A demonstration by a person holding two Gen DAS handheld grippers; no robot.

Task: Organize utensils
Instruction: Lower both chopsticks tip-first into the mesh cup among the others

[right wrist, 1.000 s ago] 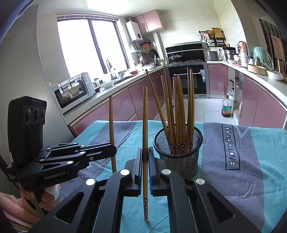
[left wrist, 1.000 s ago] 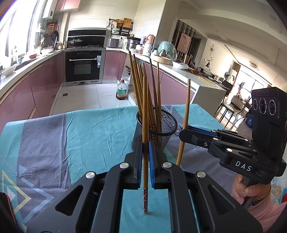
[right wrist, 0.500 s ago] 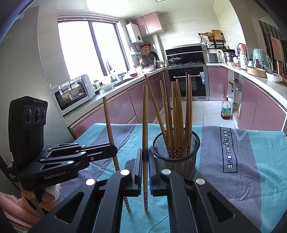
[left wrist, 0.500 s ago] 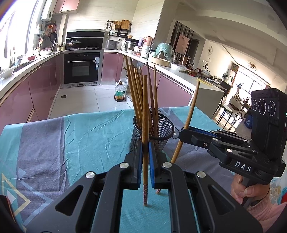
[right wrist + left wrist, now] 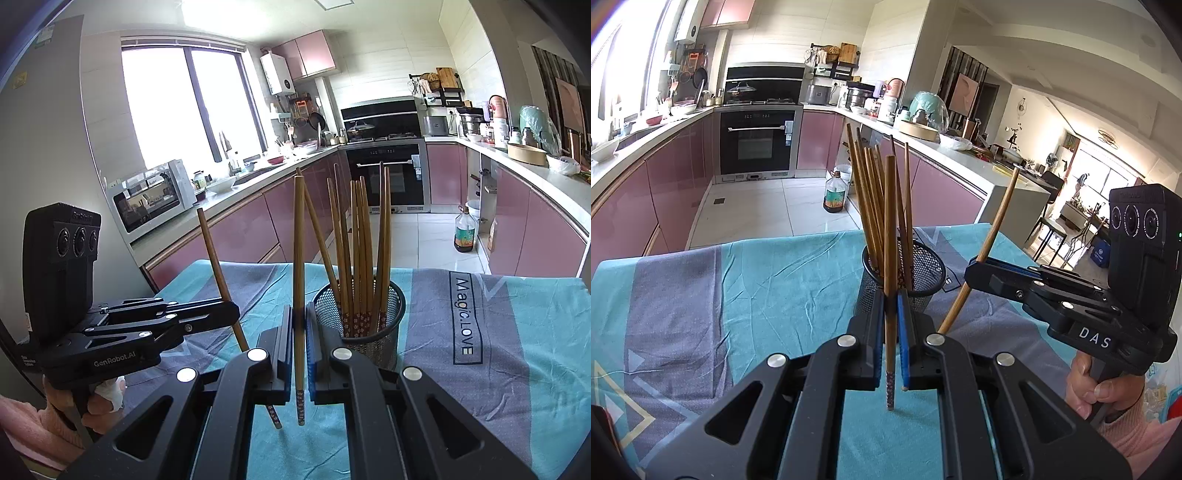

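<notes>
two grippers, one chopstick each, beside the mesh cup

the left gripper (image 5: 890, 354) is clamped on an upright chopstick (image 5: 889, 258) just in front of the mesh cup (image 5: 923, 266); right of the cup, the right gripper (image 5: 300, 354) pinches its own chopstick (image 5: 299, 258). the cup stands on the teal cloth (image 5: 757, 280), full of chopsticks.

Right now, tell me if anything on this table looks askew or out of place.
Nothing is spilled or damaged. The mesh cup stands upright with chopsticks fanned inside. One oddity: the chopstick in the right gripper leans, while the chopstick in the left gripper stands straight. The tablecloth is wrinkled.
</notes>
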